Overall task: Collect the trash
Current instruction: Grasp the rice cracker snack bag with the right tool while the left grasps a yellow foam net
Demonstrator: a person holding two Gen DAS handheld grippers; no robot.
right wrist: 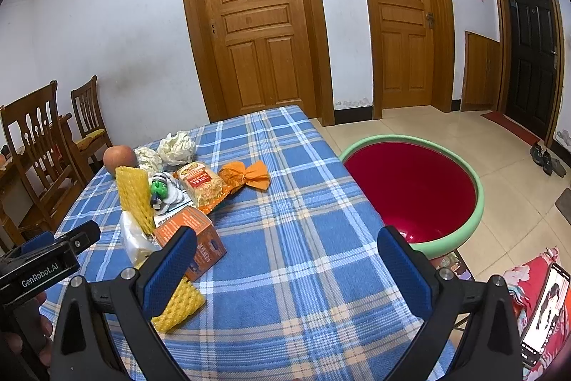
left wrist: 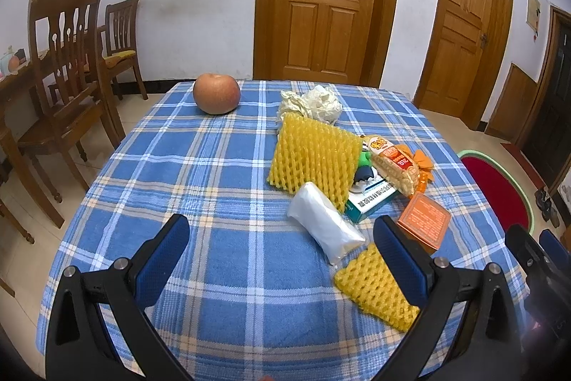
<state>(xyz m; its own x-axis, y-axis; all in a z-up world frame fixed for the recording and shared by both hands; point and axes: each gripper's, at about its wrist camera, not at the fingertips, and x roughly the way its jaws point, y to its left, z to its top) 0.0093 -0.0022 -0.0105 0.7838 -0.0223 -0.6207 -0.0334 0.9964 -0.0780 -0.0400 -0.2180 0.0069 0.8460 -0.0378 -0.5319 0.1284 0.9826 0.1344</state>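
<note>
Trash lies on the blue plaid tablecloth (left wrist: pixel 221 166): a large yellow foam net (left wrist: pixel 314 159), a small yellow foam net (left wrist: pixel 374 288), a clear plastic bag (left wrist: pixel 323 224), crumpled white paper (left wrist: pixel 314 102), a snack packet (left wrist: pixel 392 163), an orange box (left wrist: pixel 424 220) and a white-teal carton (left wrist: pixel 371 202). My left gripper (left wrist: pixel 282 238) is open and empty above the cloth, its right finger beside the small net. My right gripper (right wrist: pixel 287 249) is open and empty over the cloth, right of the orange box (right wrist: pixel 192 238) and small net (right wrist: pixel 178 306).
An apple (left wrist: pixel 216 92) sits at the table's far left. A red basin with a green rim (right wrist: pixel 414 191) stands on the floor right of the table. Wooden chairs (left wrist: pixel 67 66) stand to the left. A phone (right wrist: pixel 542 313) shows at lower right.
</note>
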